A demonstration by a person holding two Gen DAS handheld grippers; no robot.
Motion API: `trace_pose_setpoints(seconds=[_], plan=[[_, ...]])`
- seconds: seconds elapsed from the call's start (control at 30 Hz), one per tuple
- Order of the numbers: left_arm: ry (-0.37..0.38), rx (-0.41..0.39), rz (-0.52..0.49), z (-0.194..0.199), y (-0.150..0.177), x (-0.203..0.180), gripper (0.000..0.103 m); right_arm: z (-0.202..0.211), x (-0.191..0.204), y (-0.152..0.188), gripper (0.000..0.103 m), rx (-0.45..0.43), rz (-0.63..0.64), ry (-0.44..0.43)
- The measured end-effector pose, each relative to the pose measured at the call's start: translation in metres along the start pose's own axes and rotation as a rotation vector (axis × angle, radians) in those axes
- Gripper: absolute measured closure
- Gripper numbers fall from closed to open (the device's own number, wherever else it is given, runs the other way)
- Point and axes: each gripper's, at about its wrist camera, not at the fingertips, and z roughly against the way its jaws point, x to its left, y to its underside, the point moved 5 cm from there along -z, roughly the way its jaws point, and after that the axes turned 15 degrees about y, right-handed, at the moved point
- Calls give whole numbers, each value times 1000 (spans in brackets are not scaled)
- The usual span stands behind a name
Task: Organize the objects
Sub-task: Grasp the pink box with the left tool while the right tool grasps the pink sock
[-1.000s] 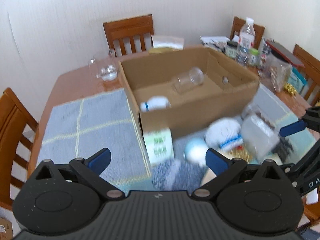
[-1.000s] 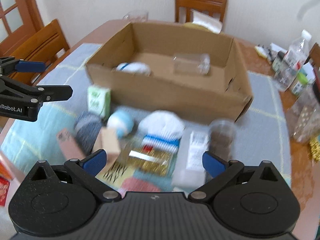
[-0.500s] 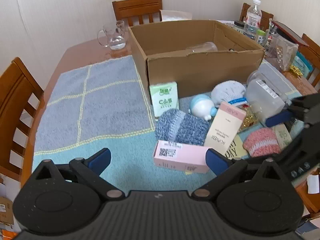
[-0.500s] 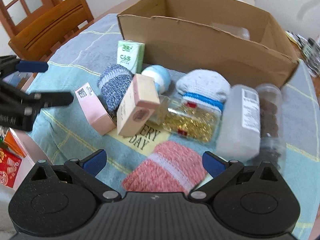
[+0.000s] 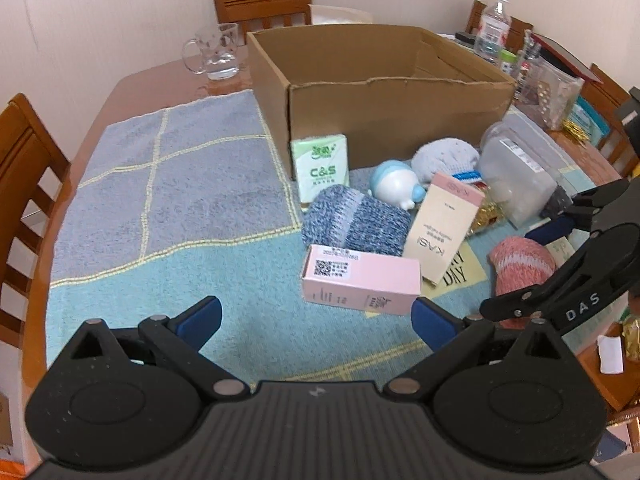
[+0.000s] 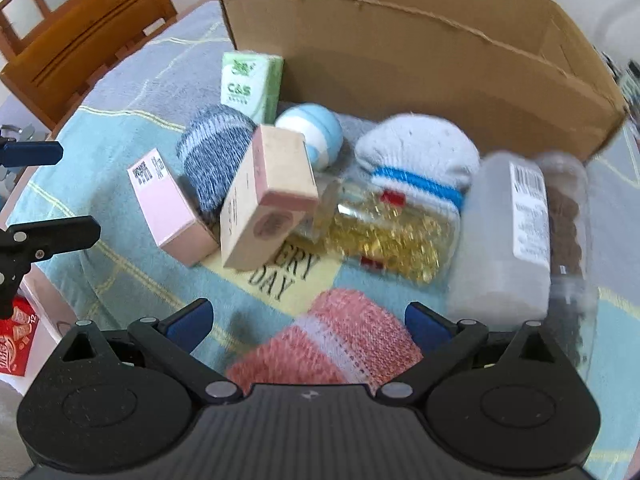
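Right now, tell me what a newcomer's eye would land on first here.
First the big open cardboard box at the back of the blue mat. Then the jumble in front of it: rolled socks, small cartons, a clear jar of gold bits. Nearest, a pink rolled sock lies between the open right gripper fingers.

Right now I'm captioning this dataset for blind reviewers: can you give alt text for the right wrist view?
The open right gripper hovers low over a rolled pink sock lying between its fingers on a blue cloth. Beyond lie small cartons, more rolled socks, a clear pack of gold pieces and two plastic bottles, all in front of an open cardboard box.
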Motion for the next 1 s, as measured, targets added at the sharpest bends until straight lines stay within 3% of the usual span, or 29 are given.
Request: trace_pose_setpoints(seconds=[0.23,0.43,0.7,1.0], plan=[[62,22,-83,-10,5,-4,2,11,6,28,0,56,-69,14],[91,25,-134,-29,9,-10,2,13,13,43,0,30,-145,60],[85,25,-113,-49,9,-10,2,3,25,53,0,-17,-126,156],[90,21,-110,-63,5,-12,5,2,24,50,0,-37,-115,165]])
